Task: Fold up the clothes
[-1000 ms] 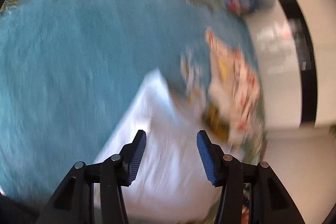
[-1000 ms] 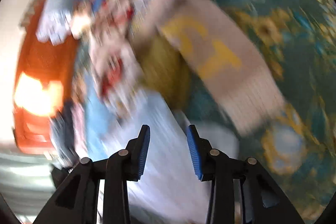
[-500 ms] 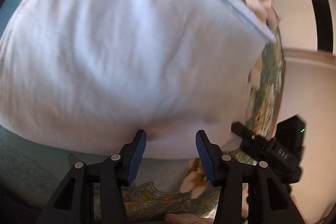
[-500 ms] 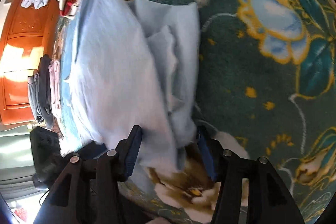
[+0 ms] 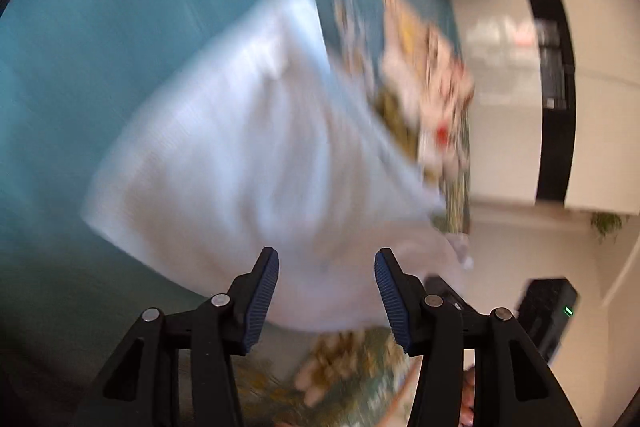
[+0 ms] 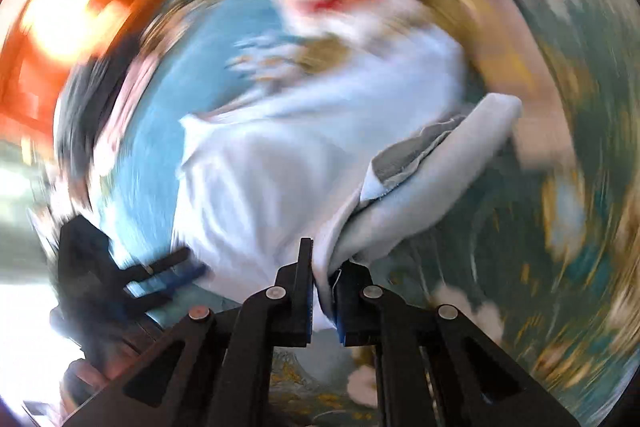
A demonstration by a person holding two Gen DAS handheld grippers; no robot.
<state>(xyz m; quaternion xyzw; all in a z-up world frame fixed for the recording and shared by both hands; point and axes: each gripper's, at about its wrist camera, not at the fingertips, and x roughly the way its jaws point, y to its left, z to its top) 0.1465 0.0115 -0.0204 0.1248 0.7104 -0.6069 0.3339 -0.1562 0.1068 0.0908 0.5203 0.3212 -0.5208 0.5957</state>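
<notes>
A pale blue garment point(image 5: 248, 155) lies spread on a teal surface point(image 5: 100, 27), blurred by motion. My left gripper point(image 5: 326, 291) is open, its blue pads apart over the garment's near edge, holding nothing. In the right wrist view the same garment point(image 6: 280, 155) shows, and my right gripper point(image 6: 322, 279) is shut on a bunched corner of it point(image 6: 420, 195), which hangs lifted from the jaws. The left gripper point(image 6: 160, 275) shows at the lower left of that view, beside the garment.
A pile of patterned clothes point(image 5: 428, 75) lies beyond the garment. A floral teal carpet point(image 6: 540, 247) lies on the right. Orange wooden furniture point(image 6: 60, 27) stands at the far left. White and black cabinets point(image 5: 552, 67) stand to the right.
My right gripper has closed on the garment's corner and lifted it. My left gripper has pulled back from the garment, which now looks smaller. Both views swing fast.
</notes>
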